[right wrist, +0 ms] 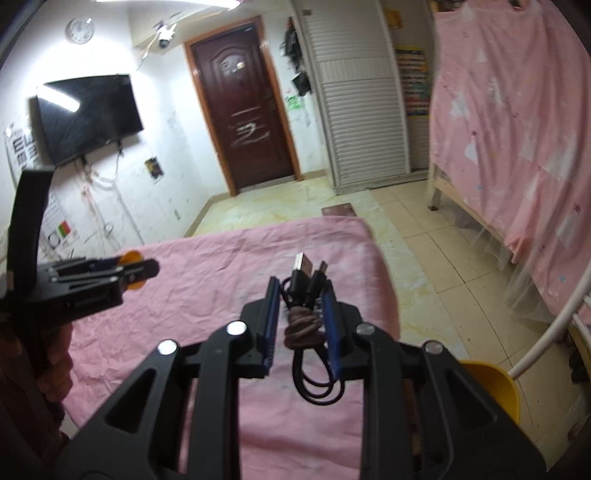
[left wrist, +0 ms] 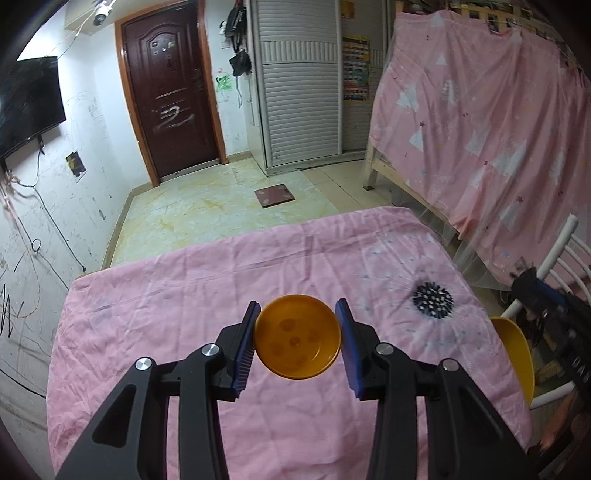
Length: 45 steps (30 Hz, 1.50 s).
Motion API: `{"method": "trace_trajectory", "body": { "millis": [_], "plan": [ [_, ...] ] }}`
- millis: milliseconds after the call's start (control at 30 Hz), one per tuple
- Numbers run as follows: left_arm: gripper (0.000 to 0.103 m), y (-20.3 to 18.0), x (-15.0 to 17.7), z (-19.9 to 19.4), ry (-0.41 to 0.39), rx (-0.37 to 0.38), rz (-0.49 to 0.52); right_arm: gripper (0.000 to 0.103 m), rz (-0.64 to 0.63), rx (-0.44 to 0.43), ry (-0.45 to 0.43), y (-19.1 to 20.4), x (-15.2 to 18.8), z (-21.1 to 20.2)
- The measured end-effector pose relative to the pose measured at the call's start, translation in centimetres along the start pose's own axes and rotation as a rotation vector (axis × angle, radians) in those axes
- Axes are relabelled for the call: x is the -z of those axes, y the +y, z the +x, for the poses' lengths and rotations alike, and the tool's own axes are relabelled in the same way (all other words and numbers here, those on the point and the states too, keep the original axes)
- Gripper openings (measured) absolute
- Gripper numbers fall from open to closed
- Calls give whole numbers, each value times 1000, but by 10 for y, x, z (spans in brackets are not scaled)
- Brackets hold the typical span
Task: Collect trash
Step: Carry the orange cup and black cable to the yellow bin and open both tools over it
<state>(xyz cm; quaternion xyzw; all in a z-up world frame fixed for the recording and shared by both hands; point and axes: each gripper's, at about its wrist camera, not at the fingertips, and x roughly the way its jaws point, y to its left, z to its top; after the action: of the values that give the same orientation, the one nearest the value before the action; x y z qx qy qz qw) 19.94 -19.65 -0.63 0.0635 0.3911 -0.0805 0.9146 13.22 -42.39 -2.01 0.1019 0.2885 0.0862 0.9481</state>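
Left gripper (left wrist: 298, 332) fingers pinch the orange lid (left wrist: 297, 336) by its rim, so it could pop loose; right gripper (right wrist: 298, 314) fingers clamp the coiled cable (right wrist: 304, 325), loops dangling at six o'clock, liable to snag the desk (right wrist: 221, 258).

You hold two grippers: the left gripper (left wrist: 298, 314) and the right gripper (right wrist: 300, 291). You have one orange lid (left wrist: 297, 336) and one bundled black USB cable (right wrist: 306, 314), which shows two plugs. There is one yellow bin (right wrist: 496, 387) by the table edge, one pink tablecloth (left wrist: 184, 295), one white chair (left wrist: 561, 258), one dark door (right wrist: 245, 122), one wall television (right wrist: 88, 114) and one round clock (right wrist: 80, 30).
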Motion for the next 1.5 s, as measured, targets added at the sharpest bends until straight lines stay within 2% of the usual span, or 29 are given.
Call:
{"method": "trace_trajectory", "body": {
  "millis": [200, 433, 767, 967, 1000, 1033, 1100, 1267, 1400, 1500],
  "plan": [
    [34, -22, 0, -1, 7, 22, 19, 22, 87, 55, -34, -43, 6, -14],
    [34, -64, 2, -8, 9, 95, 54, 22, 152, 133, -57, -80, 18, -25],
    [34, -121, 10, -8, 36, 180, 105, 22, 205, 233, -41, -122, 33, -27],
    [34, -148, 15, -5, 62, 226, 126, 22, 243, 249, -30, -141, 41, -28],
    [34, -153, 15, -5, 65, 237, 130, 24, 247, 251, -30, -143, 41, -28],
    [34, -157, 15, -6, 66, 243, 134, 37, 248, 252, -31, -144, 41, -29],
    [34, -169, 17, -8, 64, 263, 151, 55, 254, 263, -46, -146, 40, -32],
    [34, -193, 21, -13, 59, 335, 178, 55, 283, 289, -104, -151, 39, -47],
    [35, -206, 22, -14, 69, 454, 172, 57, 325, 294, -144, -160, 39, -57],
    [35, -214, 23, -12, 71, 511, 162, 61, 343, 293, -159, -162, 40, -60]
  ]
}}
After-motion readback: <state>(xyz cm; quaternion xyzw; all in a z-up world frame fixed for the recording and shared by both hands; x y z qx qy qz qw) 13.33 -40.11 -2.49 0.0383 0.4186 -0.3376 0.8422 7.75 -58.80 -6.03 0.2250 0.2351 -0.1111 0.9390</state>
